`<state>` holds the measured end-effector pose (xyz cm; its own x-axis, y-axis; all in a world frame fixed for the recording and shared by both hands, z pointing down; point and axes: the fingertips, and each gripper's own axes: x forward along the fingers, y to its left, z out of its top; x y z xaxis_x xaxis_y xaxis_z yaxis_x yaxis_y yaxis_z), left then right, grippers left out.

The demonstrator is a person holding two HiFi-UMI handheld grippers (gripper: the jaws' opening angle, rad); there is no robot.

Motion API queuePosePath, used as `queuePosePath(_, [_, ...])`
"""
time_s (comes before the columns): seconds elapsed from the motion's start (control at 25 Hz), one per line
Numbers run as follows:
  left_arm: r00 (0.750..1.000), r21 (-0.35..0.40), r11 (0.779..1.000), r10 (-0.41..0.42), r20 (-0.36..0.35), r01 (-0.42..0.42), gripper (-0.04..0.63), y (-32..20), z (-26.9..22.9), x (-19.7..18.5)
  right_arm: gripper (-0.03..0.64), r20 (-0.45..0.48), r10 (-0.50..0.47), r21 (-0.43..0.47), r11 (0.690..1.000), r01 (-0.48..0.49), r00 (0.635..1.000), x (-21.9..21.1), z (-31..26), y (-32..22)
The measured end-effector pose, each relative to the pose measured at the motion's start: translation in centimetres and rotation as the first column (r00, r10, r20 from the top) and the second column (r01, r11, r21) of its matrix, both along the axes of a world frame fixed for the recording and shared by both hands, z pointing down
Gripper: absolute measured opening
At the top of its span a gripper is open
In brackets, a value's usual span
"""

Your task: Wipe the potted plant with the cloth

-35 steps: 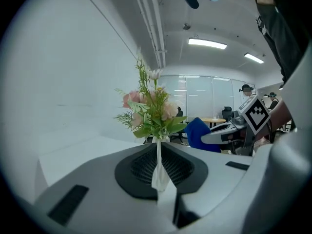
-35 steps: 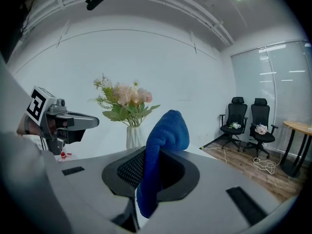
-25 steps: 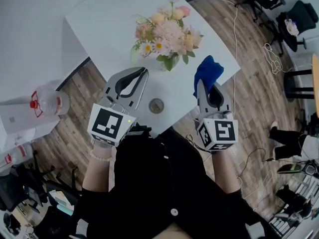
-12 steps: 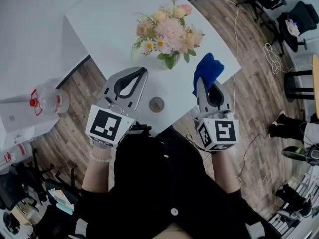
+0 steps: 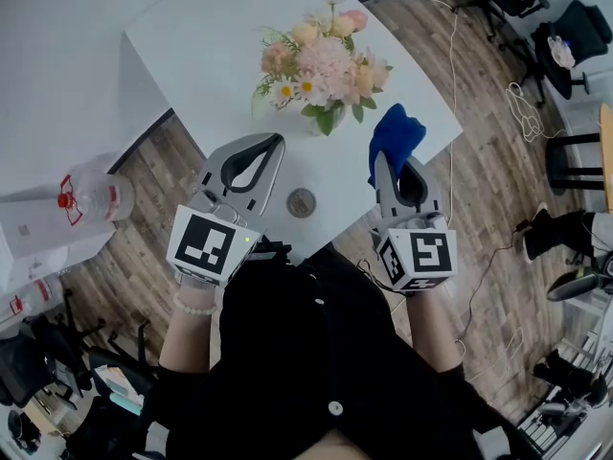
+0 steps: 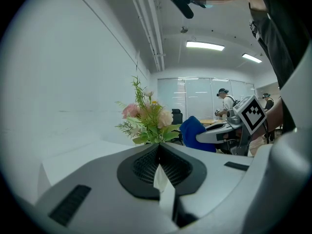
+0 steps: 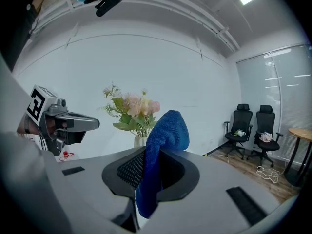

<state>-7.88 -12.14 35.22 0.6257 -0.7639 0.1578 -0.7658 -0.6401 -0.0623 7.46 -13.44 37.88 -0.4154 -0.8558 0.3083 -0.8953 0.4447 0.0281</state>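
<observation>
The plant stood in its vase on the white table, ahead of both grippers. The right gripper had its jaws clamped on the blue cloth, which stuck up past the tips, near the flowers' right side. The left gripper hung over the table's near edge with its jaws pressed together, nothing gripped. A small round disc lay on the table between them.

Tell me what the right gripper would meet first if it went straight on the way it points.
Probably the potted plant: the blue cloth in the right gripper would brush its right-hand blossoms first, though depth is unclear.
</observation>
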Motion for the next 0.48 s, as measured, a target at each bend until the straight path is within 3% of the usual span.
queuePosePath(0.24, [1.000,-0.002,1.000,0.004,0.002,-0.004,0.014,0.16,0.09,0.17,0.080,-0.008,-0.008,-0.005,1.000,0.008,1.000,-0.18,0.15,0.10])
queuePosePath(0.4, [0.999,-0.059,0.998,-0.034,-0.024,0.032,0.014,0.14,0.08,0.21,0.081,-0.025,-0.022,-0.002,1.000,0.022,0.999,-0.52,0.20,0.12])
queuePosePath(0.48, [1.000,-0.031,0.999,-0.009,-0.010,0.009,0.014,0.14,0.22,0.41,0.081,-0.027,-0.029,-0.009,1.000,0.029,0.999,-0.66,0.29,0.10])
